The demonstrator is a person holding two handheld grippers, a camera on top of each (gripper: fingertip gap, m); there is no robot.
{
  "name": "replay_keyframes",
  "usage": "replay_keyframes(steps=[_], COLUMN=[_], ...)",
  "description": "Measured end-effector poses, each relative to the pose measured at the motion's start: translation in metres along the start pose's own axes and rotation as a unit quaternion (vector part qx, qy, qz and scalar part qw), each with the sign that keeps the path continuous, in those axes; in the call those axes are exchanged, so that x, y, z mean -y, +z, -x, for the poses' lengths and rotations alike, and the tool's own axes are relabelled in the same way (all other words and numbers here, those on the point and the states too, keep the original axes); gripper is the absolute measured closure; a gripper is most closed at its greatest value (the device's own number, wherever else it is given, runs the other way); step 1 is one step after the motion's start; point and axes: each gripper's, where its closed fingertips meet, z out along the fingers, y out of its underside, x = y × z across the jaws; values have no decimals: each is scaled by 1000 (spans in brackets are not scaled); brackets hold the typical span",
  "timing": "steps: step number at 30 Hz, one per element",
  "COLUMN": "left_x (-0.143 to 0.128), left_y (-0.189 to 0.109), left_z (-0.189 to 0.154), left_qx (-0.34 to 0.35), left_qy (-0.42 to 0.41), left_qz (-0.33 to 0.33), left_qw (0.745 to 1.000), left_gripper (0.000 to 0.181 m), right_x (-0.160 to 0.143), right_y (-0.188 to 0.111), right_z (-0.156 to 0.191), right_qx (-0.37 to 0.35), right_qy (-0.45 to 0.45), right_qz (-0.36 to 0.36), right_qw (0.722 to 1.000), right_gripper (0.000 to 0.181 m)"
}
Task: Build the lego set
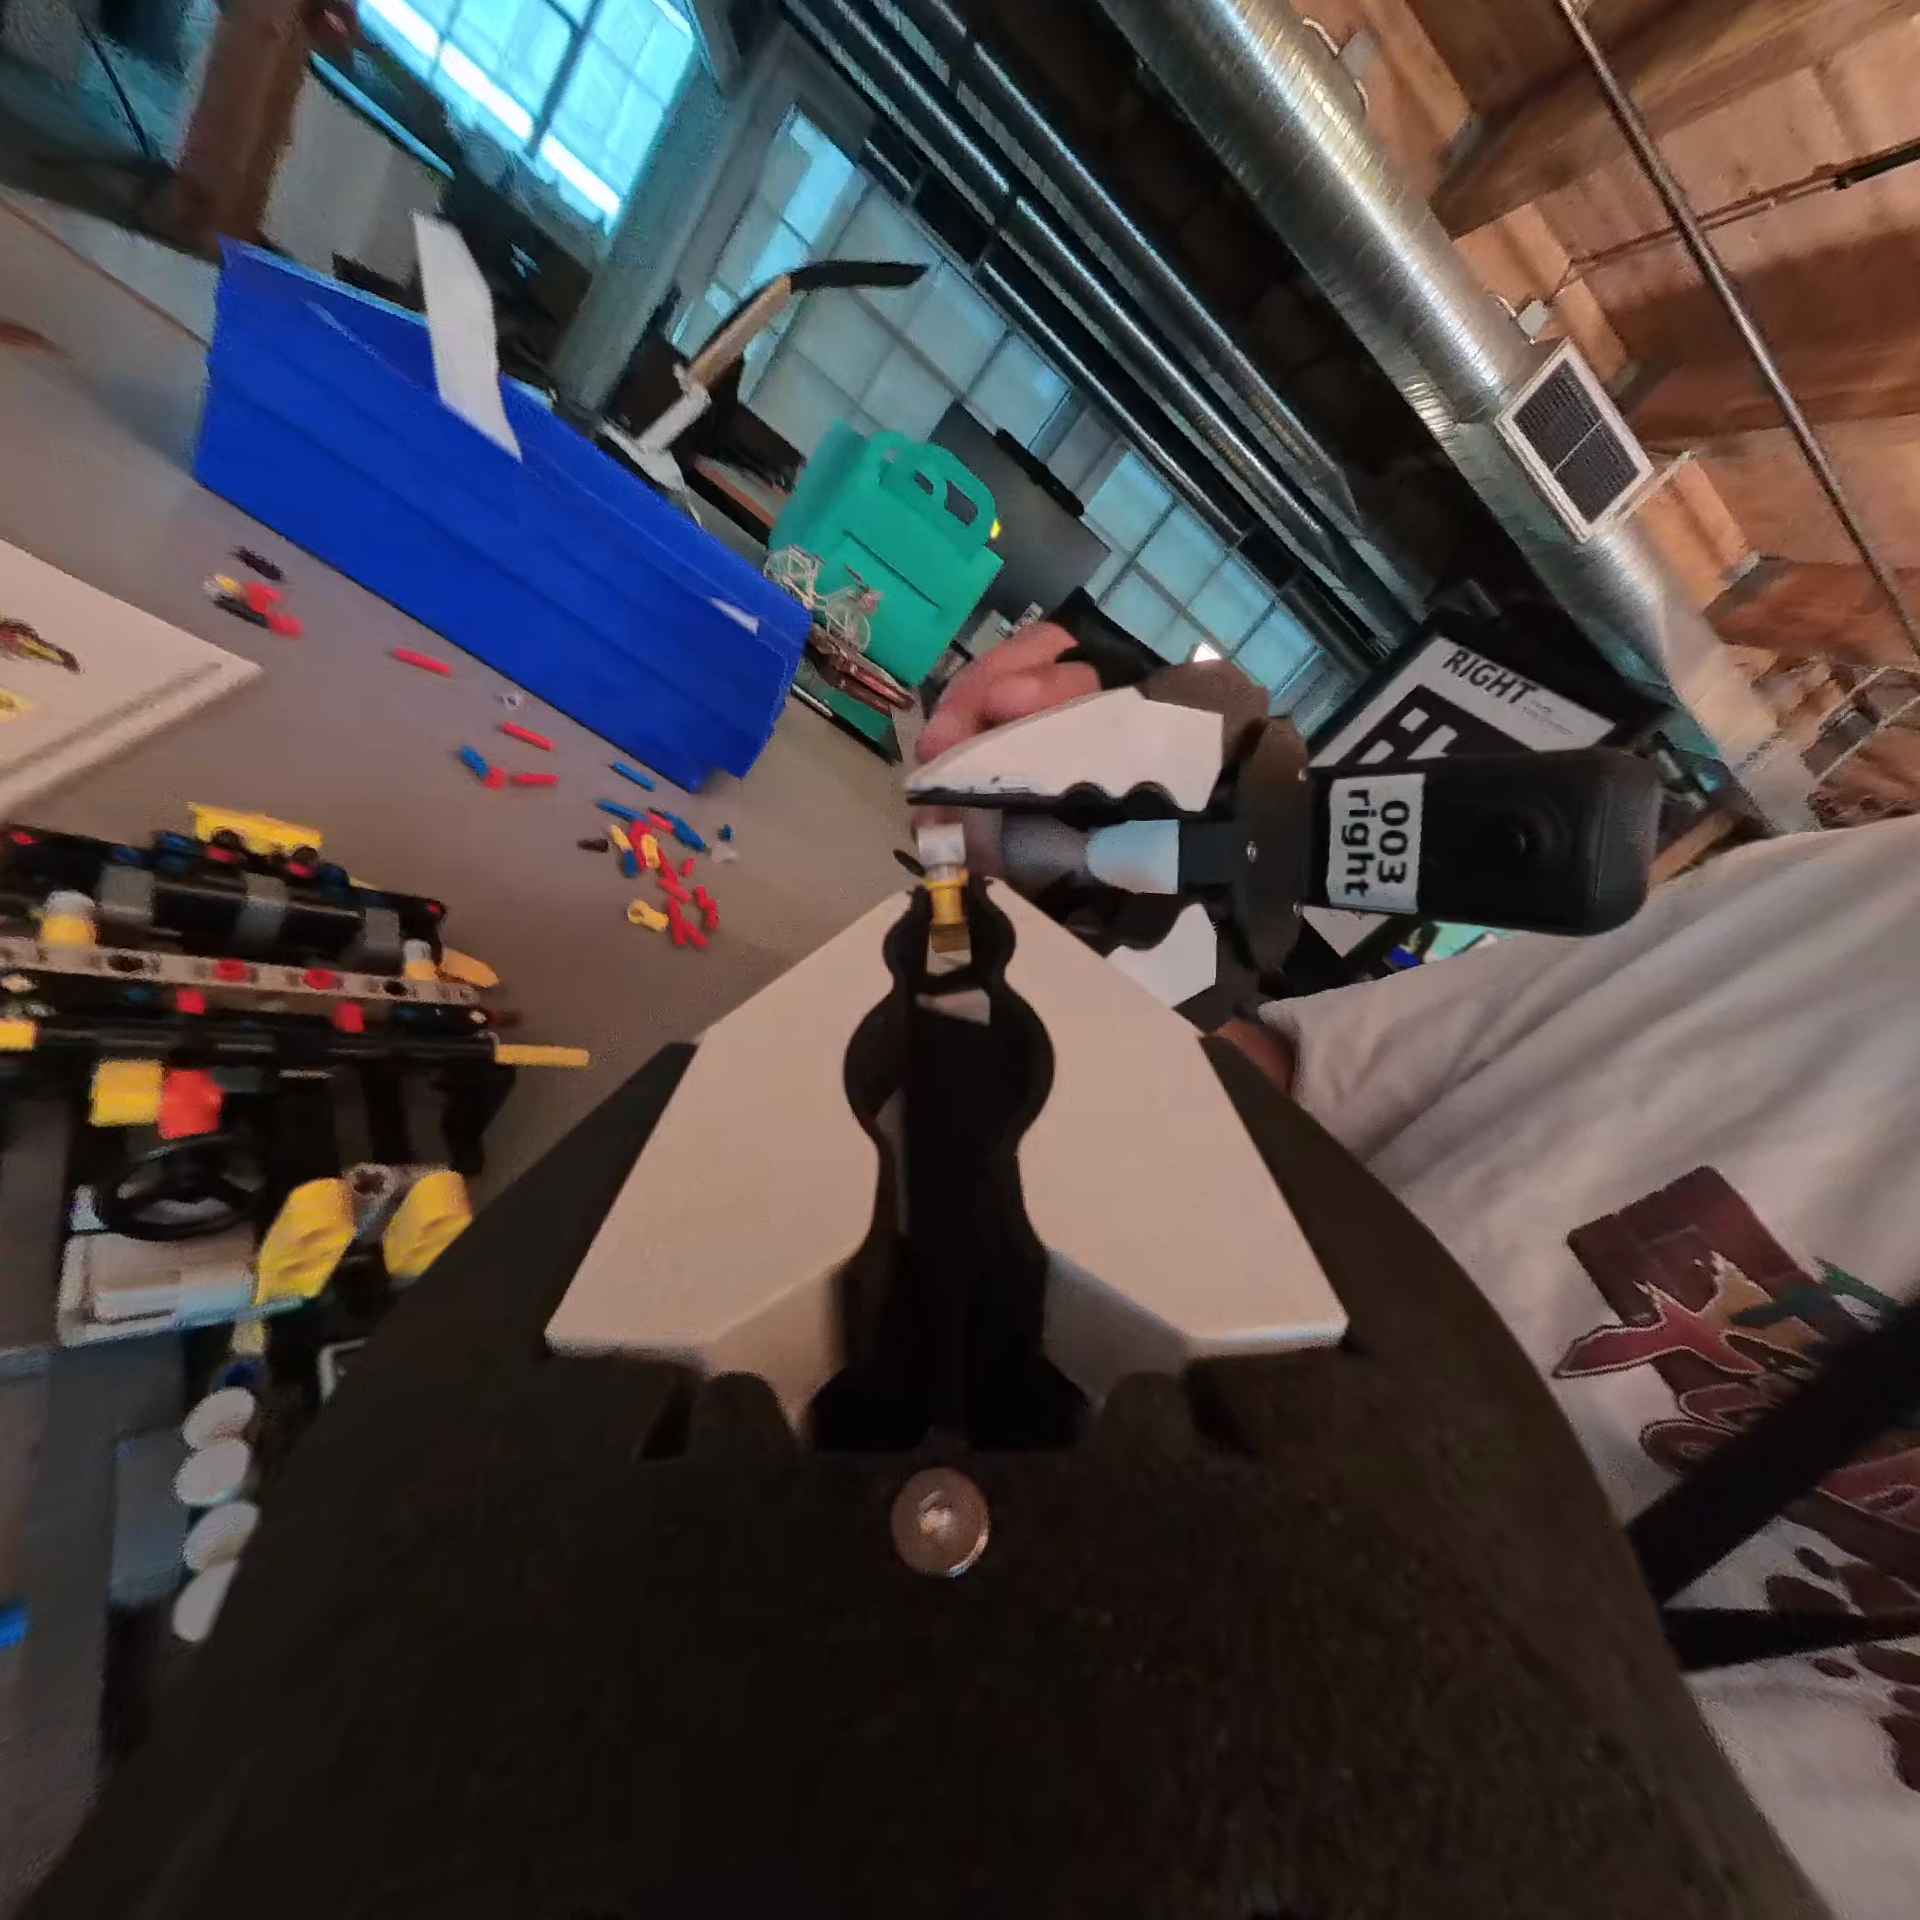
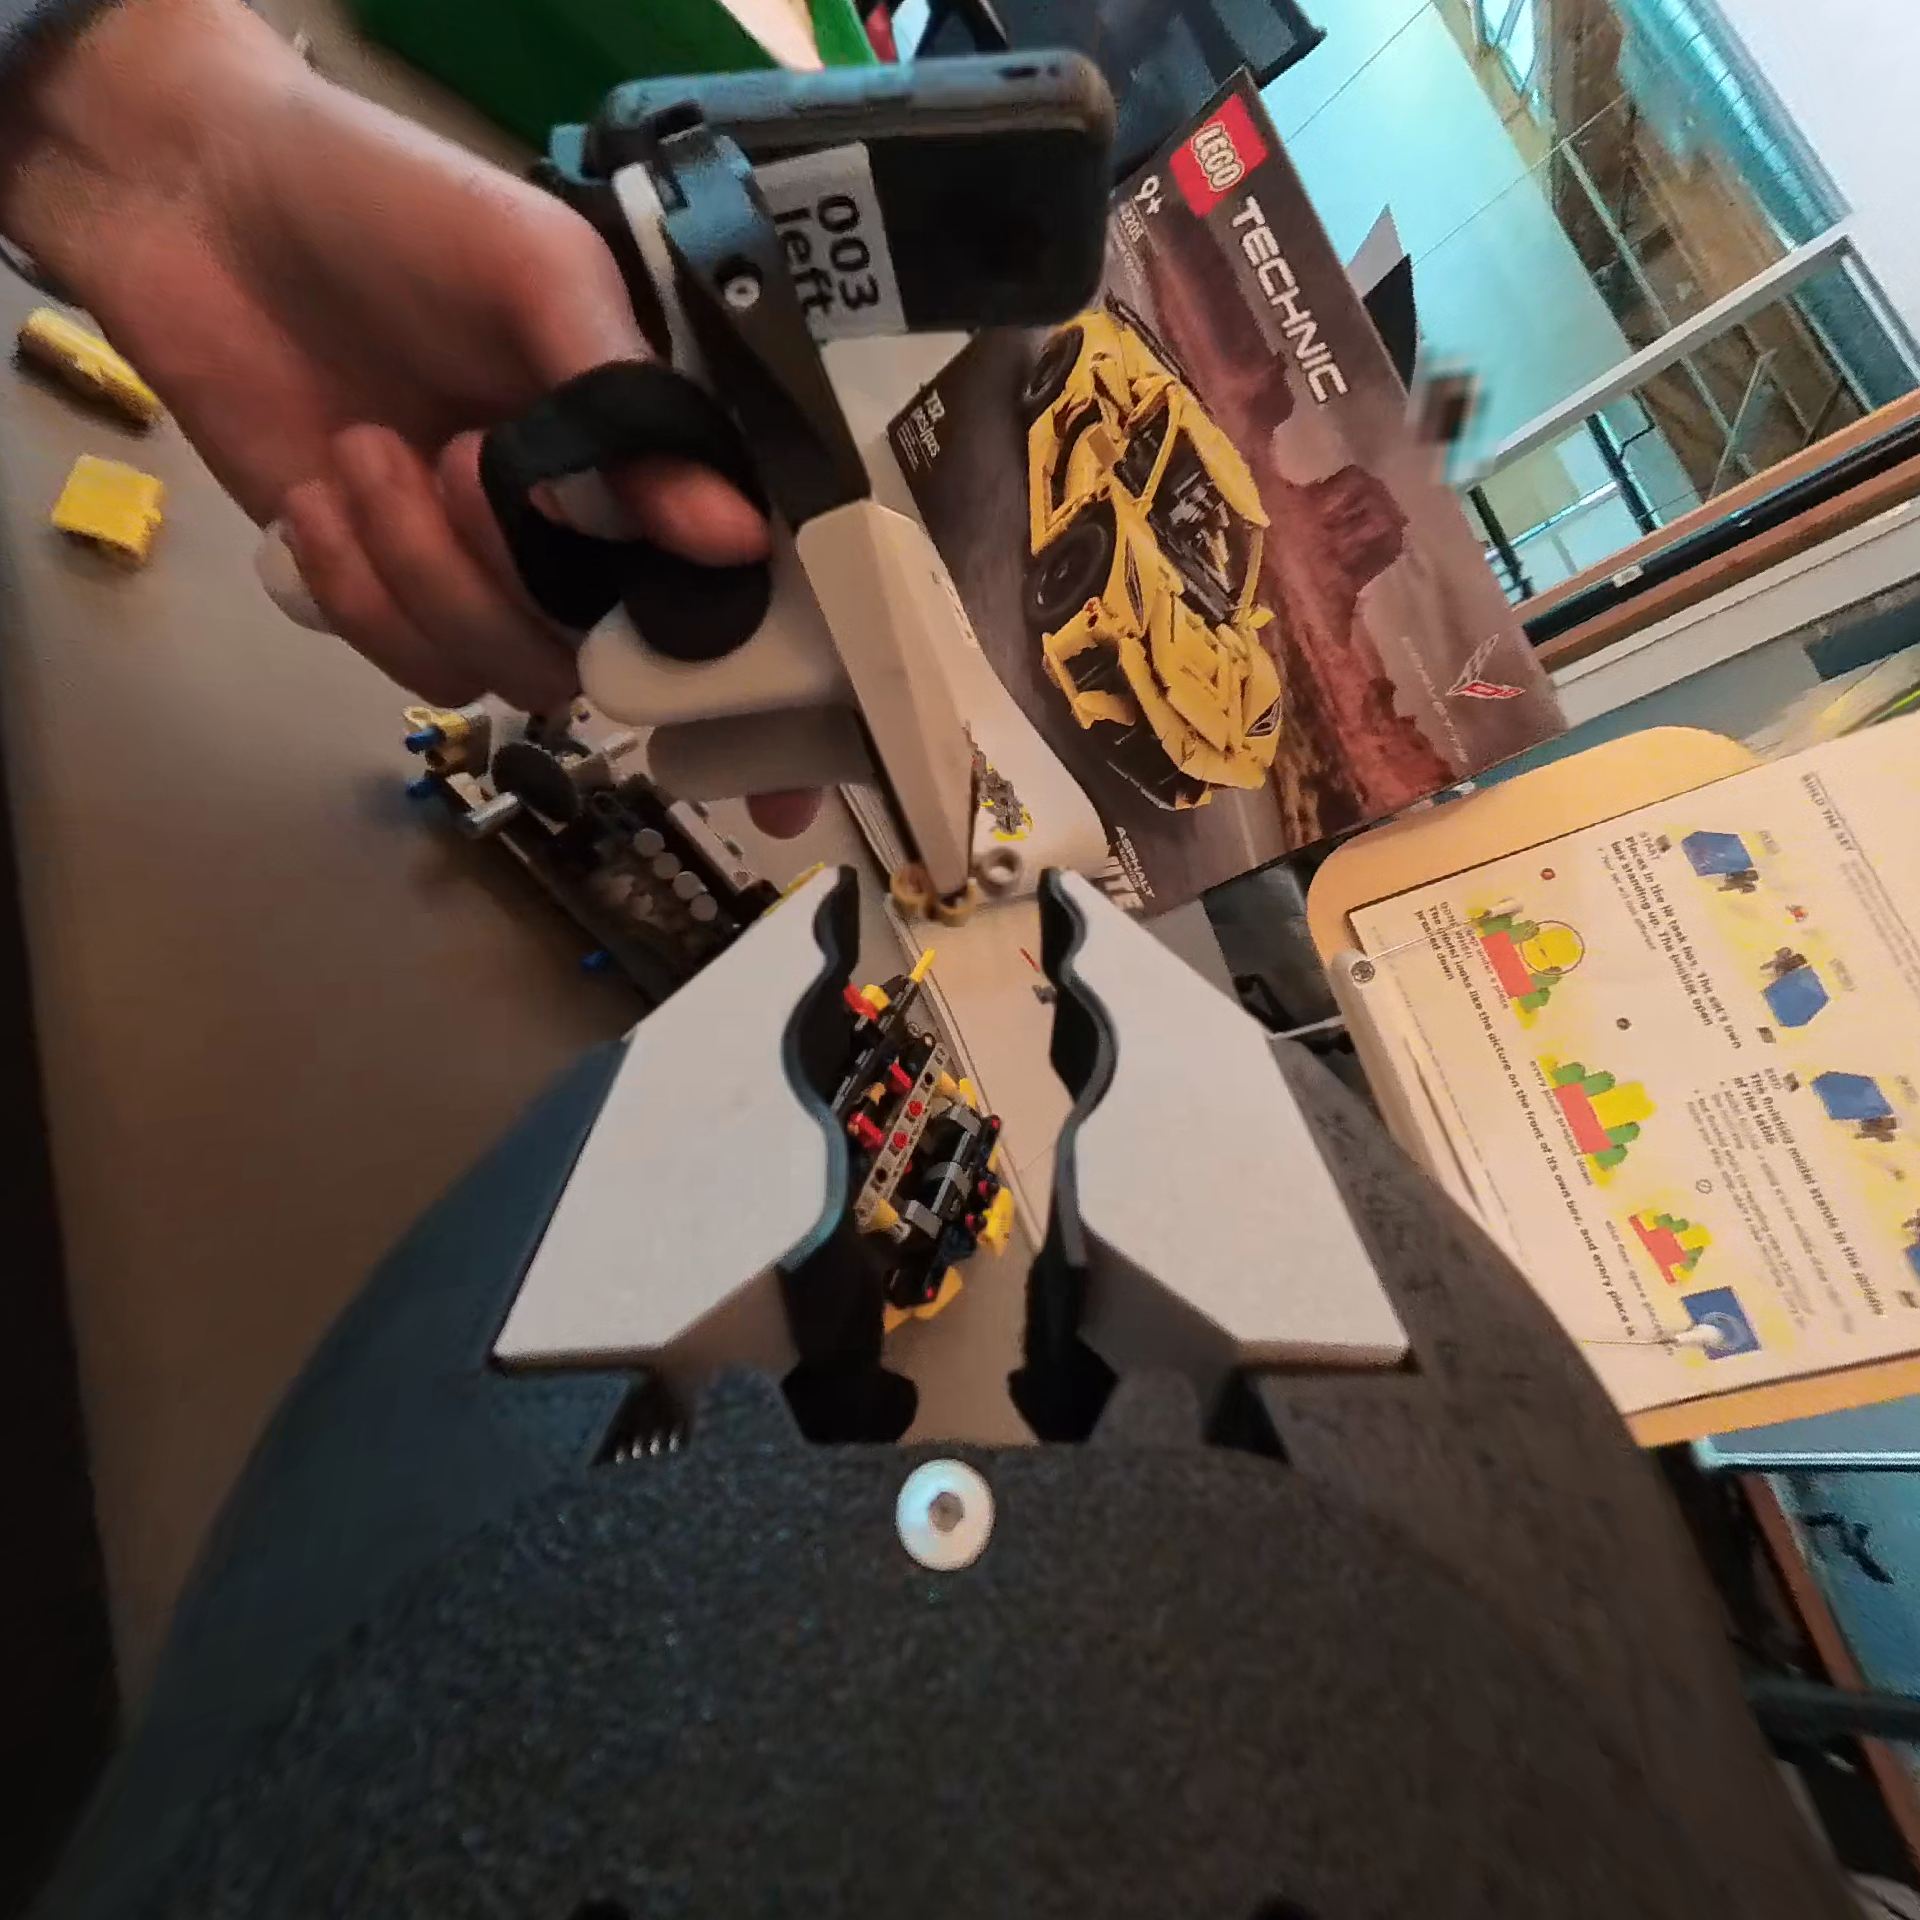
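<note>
Left wrist view: left gripper (image 1: pixel 943 920) clamped on a small yellow peg (image 1: pixel 948 906), raised off the table (image 1: pixel 343 727), steadied for the right gripper (image 2: pixel 945 894), spread apart, with the half-built car (image 1: pixel 239 966) waiting below.

The left tongs (image 1: pixel 948 914) pinch a small yellow and tan pin (image 1: pixel 947 906) at their tips, lifted above the tabletop (image 1: pixel 343 727). The right tongs (image 1: pixel 920 795) come in from the right, almost touching a pale grey bush (image 1: pixel 938 844) on the pin's end. A partly built black and yellow chassis (image 1: pixel 239 977) sits left, with loose pieces (image 1: pixel 665 873) near a blue bin (image 1: pixel 468 520).
</note>
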Motion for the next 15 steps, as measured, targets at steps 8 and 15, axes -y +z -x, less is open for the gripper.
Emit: replay_keyframes(steps=[8,15], left_x=[-5,-4], left_y=[1,0], left_z=[1,1], left_qx=[-22,-24], left_qy=[-47,-46], left_qz=[6,8], left_qw=[999,999], left_gripper=[174,174], right_x=[3,5], right_y=[1,1], right_z=[3,3], right_qx=[1,1], right_qy=[-7,7], right_qz=[-15,-29], right_qw=[1000,1000], right_gripper=[156,157])
